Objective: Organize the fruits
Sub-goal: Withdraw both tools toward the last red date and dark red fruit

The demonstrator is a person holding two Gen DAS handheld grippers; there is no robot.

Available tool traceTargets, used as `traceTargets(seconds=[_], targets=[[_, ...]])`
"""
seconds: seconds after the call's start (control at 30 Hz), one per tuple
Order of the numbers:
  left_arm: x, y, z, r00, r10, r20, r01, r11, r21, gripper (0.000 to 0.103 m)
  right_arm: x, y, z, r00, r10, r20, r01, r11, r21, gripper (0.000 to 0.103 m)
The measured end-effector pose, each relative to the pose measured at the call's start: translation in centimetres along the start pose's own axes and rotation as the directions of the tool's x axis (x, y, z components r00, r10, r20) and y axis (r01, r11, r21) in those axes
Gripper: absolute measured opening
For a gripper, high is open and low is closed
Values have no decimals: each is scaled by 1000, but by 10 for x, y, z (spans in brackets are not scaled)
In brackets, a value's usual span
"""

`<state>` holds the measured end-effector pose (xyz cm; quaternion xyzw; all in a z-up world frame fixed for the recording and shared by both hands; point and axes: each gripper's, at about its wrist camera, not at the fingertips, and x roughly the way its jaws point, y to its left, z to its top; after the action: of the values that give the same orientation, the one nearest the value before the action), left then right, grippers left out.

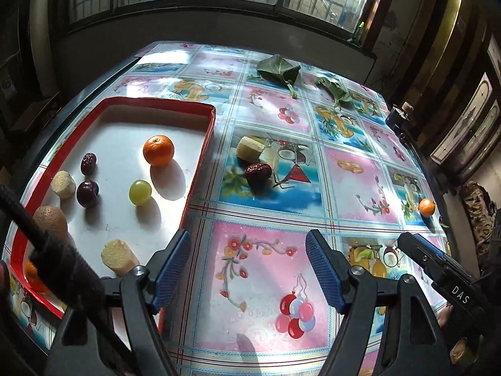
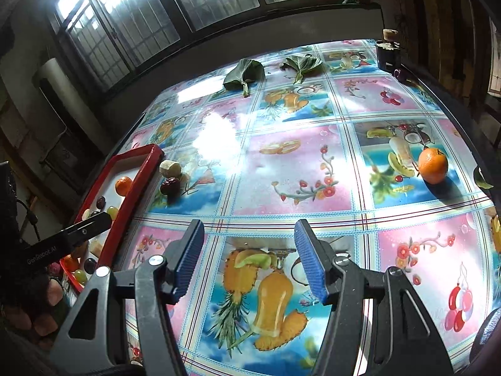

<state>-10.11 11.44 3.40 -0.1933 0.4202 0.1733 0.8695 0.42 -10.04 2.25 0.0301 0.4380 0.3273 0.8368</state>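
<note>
A red-rimmed white tray (image 1: pixel 206 131) lies at the left and holds an orange (image 1: pixel 158 150), a green grape (image 1: pixel 140 191), two dark dates (image 1: pixel 88 163), a kiwi (image 1: pixel 50 221) and pale sugarcane pieces (image 1: pixel 119 256). On the table beside the tray lie a sugarcane piece (image 1: pixel 250 148) and a red date (image 1: pixel 258 173). Another orange (image 2: pixel 433 165) sits far right. My left gripper (image 1: pixel 249 269) is open and empty above the table by the tray's right rim. My right gripper (image 2: pixel 249 257) is open and empty over the table's middle.
Two green leaves (image 1: pixel 278 70) (image 1: pixel 333 89) lie at the table's far edge. A dark cup (image 2: pixel 388 53) stands at the far right corner. The table wears a glossy fruit-print cloth (image 2: pixel 297 169). Windows run behind it.
</note>
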Motion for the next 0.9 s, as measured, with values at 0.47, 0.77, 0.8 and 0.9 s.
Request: traceTargets(seconds=[0.47,0.77,0.8,0.9], targets=[[21,-14,-12,995,63,-81,-60,998,29,76,-15,-55,-19,998,-62,10,60,991,120,61],[38,-5,8,993,65,-99,-65,998,5,76,-18,-79,15,990,-130,60,120,982,149,61],[40,-5,12,993,68,-94,-68,998,2,76,-17,-80,25,985,-157,67,146,979,144,61],[49,-3,26,993,85,-88,-86,996,-11,76,-12,-86,61,978,-190,91,176,974,144,61]])
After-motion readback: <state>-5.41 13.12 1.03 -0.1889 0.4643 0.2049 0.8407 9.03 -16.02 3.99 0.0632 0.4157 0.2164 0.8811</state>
